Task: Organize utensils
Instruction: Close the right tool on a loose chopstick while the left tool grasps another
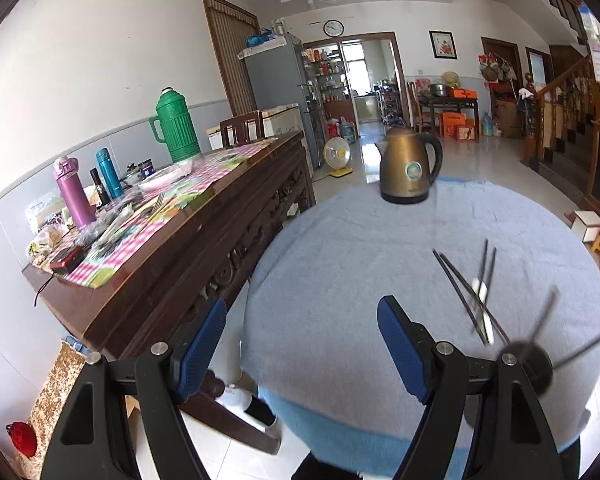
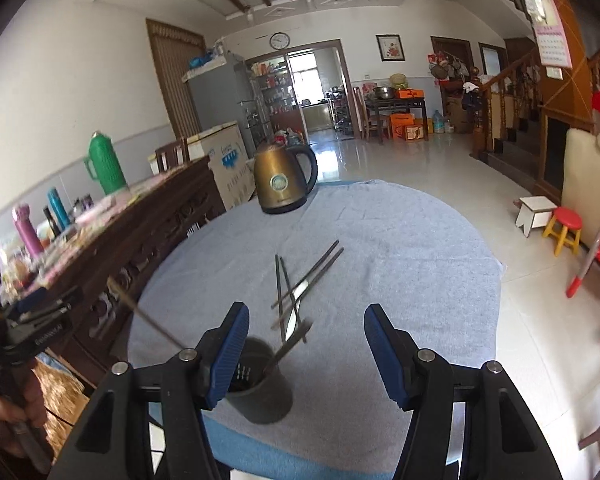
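Hovering over a round table draped in blue-grey cloth (image 2: 400,240), both claws spread and pinching nothing: left gripper (image 1: 302,354) out past the table's left edge, right gripper (image 2: 304,354) above the near part of the cloth. Far ahead of both, well apart from the work, a brass-coloured kettle (image 2: 284,184). Just below and slightly left of the right gripper, touching-close under its left pad, a dark utensil holder (image 2: 260,384) with two chopsticks already standing in it; in the left view the same holder sits low at the right, beyond that claw's right finger. A short way ahead of the right gripper, between it and the kettle, a loose pile of dark chopsticks (image 2: 300,284) crossing over a pale spoon (image 2: 298,300).

Judging the step in hand: reaching forward with the right gripper for one piece from the pile. Best done by choosing the topmost stick, lining the pads across its length, coming down flat to the cloth, closing near its middle, lifting clear before swinging back over the holder. Worth avoiding: snagging the cloth, nudging the crossed sticks, bumping the holder
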The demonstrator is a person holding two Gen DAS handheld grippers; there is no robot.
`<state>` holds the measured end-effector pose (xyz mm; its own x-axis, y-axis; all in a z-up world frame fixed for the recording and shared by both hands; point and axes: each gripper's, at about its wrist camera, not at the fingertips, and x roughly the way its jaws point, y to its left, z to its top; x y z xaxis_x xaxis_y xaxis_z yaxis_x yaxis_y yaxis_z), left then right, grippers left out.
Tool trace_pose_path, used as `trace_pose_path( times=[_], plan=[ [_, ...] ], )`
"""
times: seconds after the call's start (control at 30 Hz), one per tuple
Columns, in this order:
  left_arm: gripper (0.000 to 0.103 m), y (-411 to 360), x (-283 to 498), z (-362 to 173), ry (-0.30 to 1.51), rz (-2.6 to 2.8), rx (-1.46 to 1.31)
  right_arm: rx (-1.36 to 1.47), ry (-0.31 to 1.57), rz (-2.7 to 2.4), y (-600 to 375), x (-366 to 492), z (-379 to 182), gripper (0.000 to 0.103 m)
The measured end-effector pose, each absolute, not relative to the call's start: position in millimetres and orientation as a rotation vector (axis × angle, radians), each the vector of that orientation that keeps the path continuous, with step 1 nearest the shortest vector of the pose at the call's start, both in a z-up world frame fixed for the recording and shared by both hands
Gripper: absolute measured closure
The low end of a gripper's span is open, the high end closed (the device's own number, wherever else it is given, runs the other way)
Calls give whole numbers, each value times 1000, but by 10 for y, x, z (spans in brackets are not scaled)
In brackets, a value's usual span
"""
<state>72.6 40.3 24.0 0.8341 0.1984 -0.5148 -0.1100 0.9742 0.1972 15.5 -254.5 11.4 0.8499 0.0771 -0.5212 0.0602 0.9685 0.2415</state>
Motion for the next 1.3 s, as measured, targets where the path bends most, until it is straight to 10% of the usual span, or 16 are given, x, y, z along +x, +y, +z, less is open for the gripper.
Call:
trace_pose_path(
  times=[0.67,0.9,1.3],
  plan=[
    [25,-85,3089,-691,965,-98,2,496,966,100,-3384,2951,-974,52],
    [50,-316,3701,-1089,1110,-153,-113,556,1042,112,-3329,3816,-1341,62],
    [50,-451,4035,-1479,1240,-210,-170,537,1189,45,-3149,4554,-1758,74]
  ],
)
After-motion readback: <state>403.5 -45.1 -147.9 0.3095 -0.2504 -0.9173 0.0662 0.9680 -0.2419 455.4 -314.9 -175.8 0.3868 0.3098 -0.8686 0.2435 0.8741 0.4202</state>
